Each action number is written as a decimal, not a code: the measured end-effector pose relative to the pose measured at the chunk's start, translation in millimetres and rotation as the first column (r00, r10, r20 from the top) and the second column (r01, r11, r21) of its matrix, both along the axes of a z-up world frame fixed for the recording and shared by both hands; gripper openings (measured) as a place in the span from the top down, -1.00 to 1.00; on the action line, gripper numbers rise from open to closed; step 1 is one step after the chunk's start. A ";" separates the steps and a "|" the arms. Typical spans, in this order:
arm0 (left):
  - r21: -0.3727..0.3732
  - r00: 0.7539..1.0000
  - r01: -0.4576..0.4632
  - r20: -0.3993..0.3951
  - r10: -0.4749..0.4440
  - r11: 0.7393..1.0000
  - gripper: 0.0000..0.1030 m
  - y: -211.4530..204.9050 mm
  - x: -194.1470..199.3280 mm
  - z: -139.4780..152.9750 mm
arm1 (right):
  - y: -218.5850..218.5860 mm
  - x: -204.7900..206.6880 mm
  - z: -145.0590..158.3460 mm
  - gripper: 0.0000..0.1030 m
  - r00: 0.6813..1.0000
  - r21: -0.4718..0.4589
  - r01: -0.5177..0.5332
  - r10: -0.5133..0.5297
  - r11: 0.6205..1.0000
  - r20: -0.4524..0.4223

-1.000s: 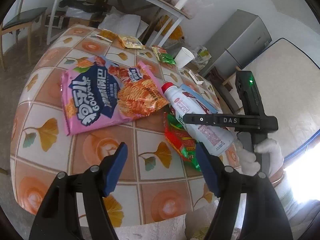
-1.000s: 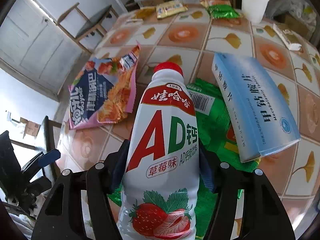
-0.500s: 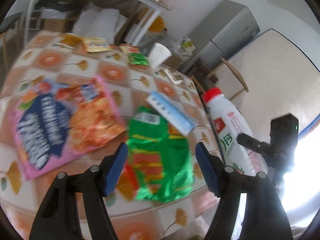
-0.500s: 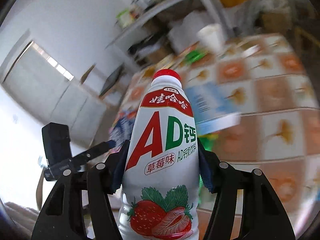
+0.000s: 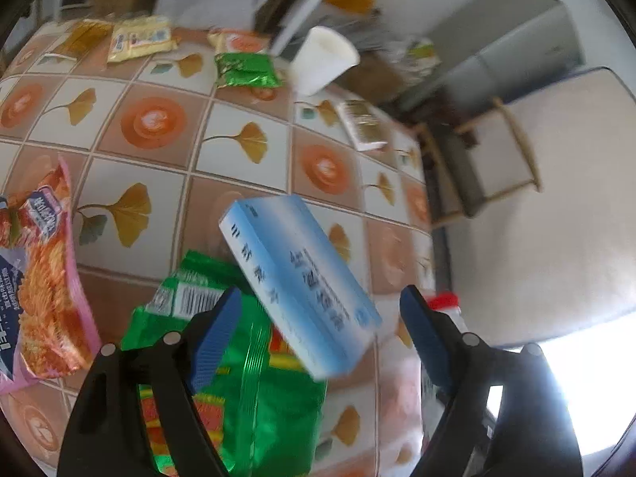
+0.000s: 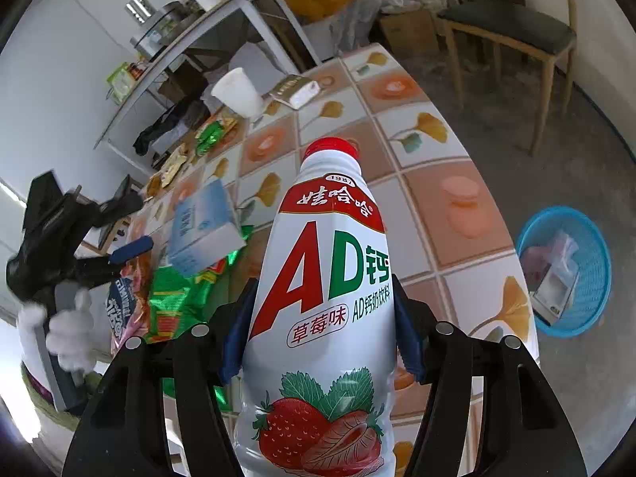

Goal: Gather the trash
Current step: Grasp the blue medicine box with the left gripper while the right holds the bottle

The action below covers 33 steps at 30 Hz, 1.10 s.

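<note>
Trash, item one: milk drink bottle (image 6: 318,318), white, red cap, strawberry label. Clamped between the blue pads of the right gripper (image 6: 318,334), neck pointing away from the wrist. A second ago it hung over the heap of wrappers near the table's front edge; now it has swung toward the table's right edge, with the blue basket (image 6: 588,278) on the floor in sight beyond that edge. The basket already holds some paper and a small carton. Judgement: the carry is well under way, and the release over the basket is the step left for this item.

Item two: blue carton (image 5: 302,282), lying tilted across the green wrapper (image 5: 254,381) near the front edge. The left gripper (image 5: 318,330) has moved in from the pink snack bag (image 5: 43,278) side and now frames the carton; its jaws are opening, empty, the pads touching nothing. Judgement: the carton is the likely next pick, and its propped, slanted lie may let it slide when squeezed.

Remaining on the table (image 5: 246,139): pink snack bag at the left edge, white paper cup (image 5: 322,59), small green packet (image 5: 246,71), yellow packets (image 5: 139,39) and a flat gold-and-white packet (image 5: 363,125) toward the far edge, all untouched.
</note>
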<state>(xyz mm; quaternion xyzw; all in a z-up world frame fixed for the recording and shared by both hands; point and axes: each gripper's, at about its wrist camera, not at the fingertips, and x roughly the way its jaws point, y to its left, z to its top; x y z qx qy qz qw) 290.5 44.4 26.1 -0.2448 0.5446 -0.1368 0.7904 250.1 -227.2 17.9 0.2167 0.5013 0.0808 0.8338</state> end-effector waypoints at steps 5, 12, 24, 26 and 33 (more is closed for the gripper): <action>0.086 0.999 -0.011 -0.040 0.014 0.996 -0.56 -23.3 22.2 -6.6 | -7.1 -2.0 -11.3 -0.14 1.000 0.022 0.004 -0.004 1.000 -0.008; 0.318 0.995 0.009 -0.100 0.024 0.948 -0.56 -57.2 43.5 -33.8 | -14.3 -0.9 -25.2 -0.14 1.000 0.075 0.004 -0.002 0.997 -0.027; 0.483 0.994 0.110 -0.051 -0.097 0.869 -0.57 -115.6 59.6 -51.4 | -35.6 -11.8 -28.6 -0.14 0.999 0.106 0.037 -0.036 0.994 -0.010; 0.508 0.985 0.161 -0.035 -0.166 0.846 -0.57 -131.9 58.6 -52.3 | -43.1 -16.0 -28.1 -0.14 0.998 0.108 0.055 -0.054 0.993 -0.009; 0.531 0.926 0.342 -0.053 -0.373 0.775 -0.57 -187.7 39.9 -61.3 | -74.5 -29.3 -32.2 -0.14 0.992 0.115 0.123 -0.121 0.986 -0.018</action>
